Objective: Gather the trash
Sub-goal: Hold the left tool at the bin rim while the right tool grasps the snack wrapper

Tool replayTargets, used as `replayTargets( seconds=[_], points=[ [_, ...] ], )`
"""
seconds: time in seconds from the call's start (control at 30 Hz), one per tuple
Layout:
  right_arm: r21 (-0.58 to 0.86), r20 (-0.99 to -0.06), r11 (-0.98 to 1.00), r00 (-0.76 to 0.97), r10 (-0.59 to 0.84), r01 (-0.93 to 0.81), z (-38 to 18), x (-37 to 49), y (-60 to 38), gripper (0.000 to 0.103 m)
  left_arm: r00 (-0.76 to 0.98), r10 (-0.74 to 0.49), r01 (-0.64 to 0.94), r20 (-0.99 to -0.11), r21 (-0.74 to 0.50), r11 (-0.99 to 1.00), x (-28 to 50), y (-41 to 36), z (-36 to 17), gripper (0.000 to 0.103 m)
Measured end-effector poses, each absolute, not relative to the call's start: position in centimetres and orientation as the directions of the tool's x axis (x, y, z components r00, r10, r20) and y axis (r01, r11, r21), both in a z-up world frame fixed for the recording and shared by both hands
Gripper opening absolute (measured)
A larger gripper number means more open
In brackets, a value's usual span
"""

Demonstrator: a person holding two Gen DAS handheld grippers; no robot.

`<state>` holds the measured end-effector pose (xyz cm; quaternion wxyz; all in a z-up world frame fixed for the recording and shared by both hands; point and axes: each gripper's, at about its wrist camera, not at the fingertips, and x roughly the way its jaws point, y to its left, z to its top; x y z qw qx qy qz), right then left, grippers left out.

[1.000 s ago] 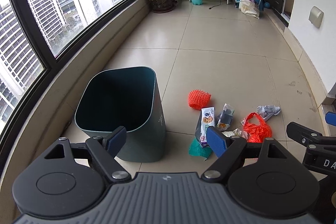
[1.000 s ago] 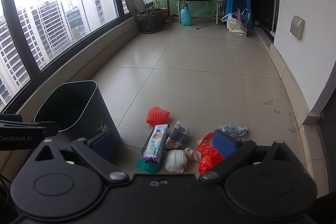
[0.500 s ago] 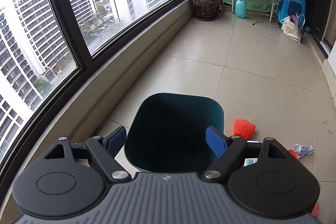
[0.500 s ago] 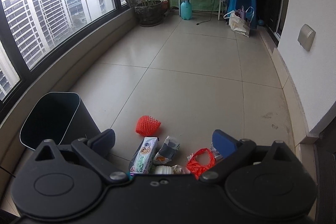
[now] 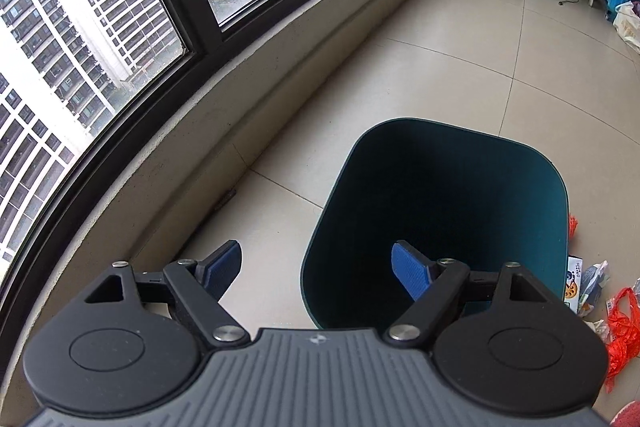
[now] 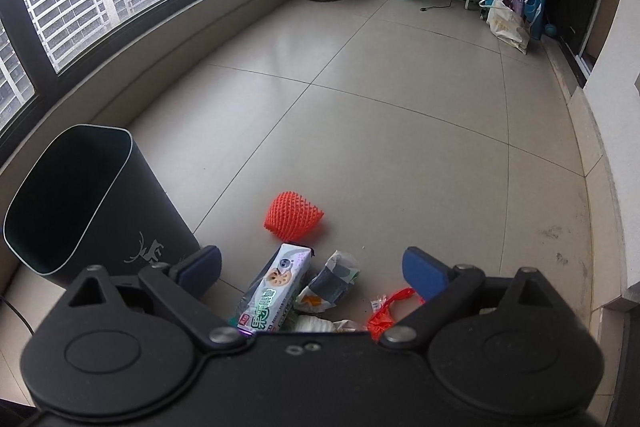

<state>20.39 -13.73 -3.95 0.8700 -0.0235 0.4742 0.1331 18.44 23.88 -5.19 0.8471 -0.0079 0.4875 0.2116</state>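
While both claws hang released and carry nothing, the collecting itself has not begun; every piece of litter lies on the pale tiled floor (image 6: 400, 131), so I judge this the approach before a first pick. The left gripper (image 5: 318, 263) hovers over the near left rim of the dark teal plastic waste bin (image 5: 440, 211), its blue pads spread wide with one finger over the bin's mouth and the other over bare floor; the bin looks empty as far as its dark inside shows. The right gripper (image 6: 310, 265) hangs spread above the heap of trash, just right of the bin: an orange foam fruit net (image 6: 293, 222) farthest off, a white and green snack box (image 6: 276, 293) lying flat nearer, a crumpled grey and white wrapper (image 6: 335, 281) just beside the box, a red plastic bag (image 6: 386, 311) by the right finger, and a white crumpled wad (image 6: 314, 325) half hidden under the gripper body. The next move, by my reckoning, calls for the right claw to drop onto one piece; the snack box sits nearly between its fingers, though its length lies along them, so the fingers would close across its narrow width; then a short carry left to the bin's mouth.
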Motion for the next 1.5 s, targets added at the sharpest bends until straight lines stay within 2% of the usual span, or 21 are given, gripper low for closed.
replayTargets(
  seconds=[0.17, 0.23, 0.3, 0.33, 0.57, 0.63, 0.7, 0.77, 0.9, 1.07, 1.27, 1.4, 1.47, 1.5],
  points=[
    [0.081, -0.875, 0.963, 0.445, 0.192, -0.257, -9.4, 23.0, -12.1, 0.096, 0.386, 0.332, -0.365, -0.861, 0.188, 0.912, 19.2, 24.8, -8.1, 0.082],
    [0.084, -0.900, 0.967, 0.399, 0.177, -0.240, -12.2, 24.1, -11.2, 0.093, 0.377, 0.325, -0.359, -0.867, 0.187, 0.915, 19.7, 24.9, -8.8, 0.077],
    [0.079, -0.922, 0.971, 0.355, 0.157, -0.225, -14.8, 24.9, -10.3, 0.088, 0.362, 0.325, -0.360, -0.874, 0.190, 0.913, 20.1, 25.0, -9.7, 0.076],
    [0.088, -0.932, 0.975, 0.327, 0.153, -0.204, -16.5, 25.4, -9.8, 0.087, 0.359, 0.326, -0.361, -0.875, 0.192, 0.913, 20.2, 25.0, -10.0, 0.071],
    [0.113, -0.965, 0.983, 0.219, 0.142, -0.143, -23.5, 26.7, -7.0, 0.087, 0.309, 0.316, -0.376, -0.897, 0.190, 0.907, 20.3, 25.4, -11.5, 0.052],
    [0.106, -0.970, 0.985, 0.204, 0.132, -0.135, -24.5, 26.8, -6.5, 0.086, 0.301, 0.316, -0.376, -0.900, 0.192, 0.906, 20.3, 25.4, -11.9, 0.043],
    [0.097, -0.974, 0.987, 0.193, 0.120, -0.125, -25.5, 27.3, -6.3, 0.085, 0.298, 0.307, -0.375, -0.904, 0.185, 0.909, 20.2, 25.3, -12.2, 0.041],
    [0.089, -0.979, 0.990, 0.176, 0.107, -0.109, -26.3, 27.5, -6.2, 0.082, 0.298, 0.312, -0.375, -0.902, 0.190, 0.907, 20.3, 25.4, -12.4, 0.032],
    [0.065, -0.984, 0.994, 0.157, 0.079, -0.090, -27.6, 27.7, -5.9, 0.076, 0.272, 0.304, -0.387, -0.913, 0.186, 0.903, 20.2, 25.5, -13.1, 0.025],
    [0.077, -0.989, 0.994, 0.119, 0.086, -0.079, -28.8, 27.1, -5.6, 0.063, 0.256, 0.325, -0.387, -0.910, 0.211, 0.898, 19.9, 25.2, -13.3, 0.020],
    [0.117, -0.986, 0.993, 0.114, 0.119, -0.024, -29.1, 26.9, -5.2, 0.064, 0.235, 0.296, -0.365, -0.926, 0.198, 0.910, 19.3, 24.5, -12.9, 0.019],
    [0.097, -0.991, 0.994, 0.083, 0.102, -0.053, -29.7, 26.9, -4.1, 0.064, 0.199, 0.271, -0.309, -0.942, 0.203, 0.929, 18.3, 23.1, -12.9, 0.018],
    [0.077, -0.992, 0.995, 0.091, 0.084, -0.070, -30.0, 26.8, -3.7, 0.063, 0.193, 0.257, -0.275, -0.947, 0.199, 0.941, 17.7, 22.2, -12.9, 0.017],
    [0.082, -0.992, 0.994, 0.088, 0.088, -0.074, -30.0, 26.7, -3.7, 0.059, 0.190, 0.250, -0.258, -0.949, 0.198, 0.946, 17.3, 21.7, -12.8, 0.017]
  ],
)
